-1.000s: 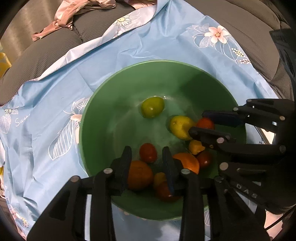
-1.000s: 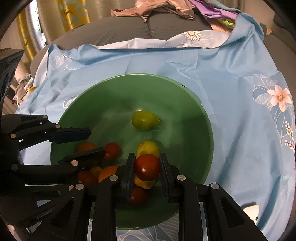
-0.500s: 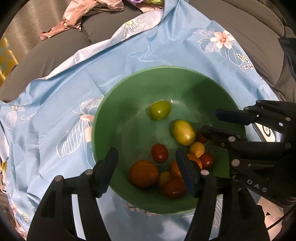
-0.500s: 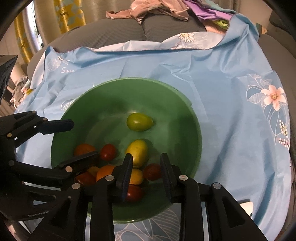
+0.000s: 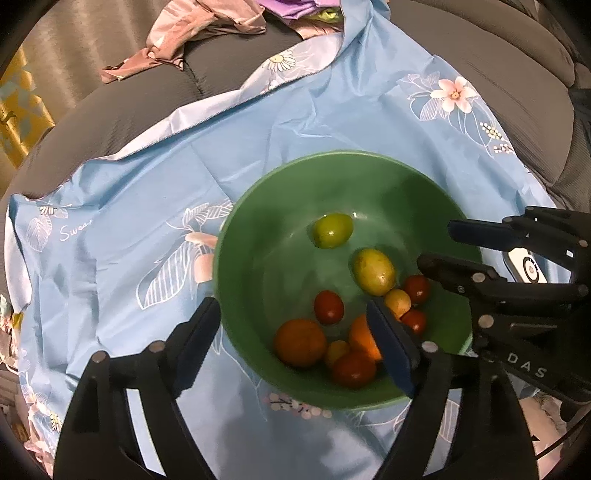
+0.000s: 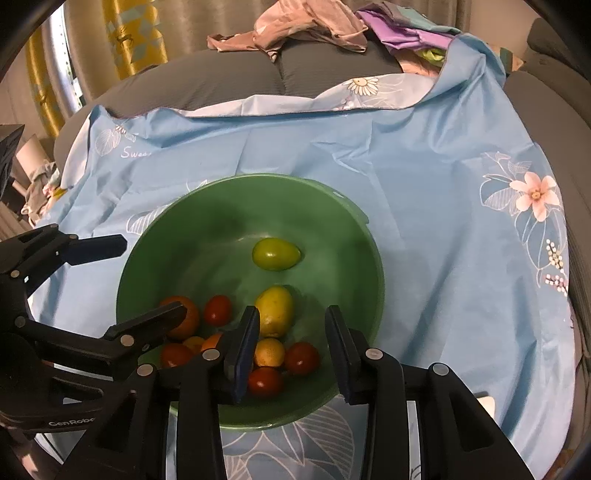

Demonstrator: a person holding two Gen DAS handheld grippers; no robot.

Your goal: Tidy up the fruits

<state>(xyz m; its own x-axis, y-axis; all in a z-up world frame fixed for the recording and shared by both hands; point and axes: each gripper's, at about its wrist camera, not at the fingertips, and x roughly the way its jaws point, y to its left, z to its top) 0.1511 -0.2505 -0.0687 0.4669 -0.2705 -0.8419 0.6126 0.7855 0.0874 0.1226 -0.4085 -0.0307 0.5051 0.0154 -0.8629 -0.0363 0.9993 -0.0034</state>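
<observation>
A green bowl (image 5: 258,236) (image 6: 184,236) on the blue cloth holds several small fruits. Among them are a green one (image 5: 332,230) (image 6: 275,253), a yellow one (image 5: 373,271) (image 6: 275,310), an orange one (image 5: 300,341) and red tomatoes (image 5: 328,306) (image 6: 301,358). My left gripper (image 5: 291,308) (image 6: 151,277) hovers over the bowl's near left side. Its jaws are opening wide and grip nothing. My right gripper (image 6: 293,312) (image 5: 439,247) hangs above the near right of the bowl. Its jaws are also opening, and the fruits lie loose below them.
The blue floral cloth (image 6: 424,184) covers a grey quilted cushion (image 5: 129,110). Crumpled pink and purple clothes (image 6: 303,26) lie at the back. A yellow curtain (image 6: 122,37) hangs at the far left. A small white object (image 5: 528,266) sits beside the bowl, behind the right gripper.
My right gripper let go of a red tomato, which now lies in the bowl. The left jaws spread wide, and the bowl looks smaller as that gripper lifted away.
</observation>
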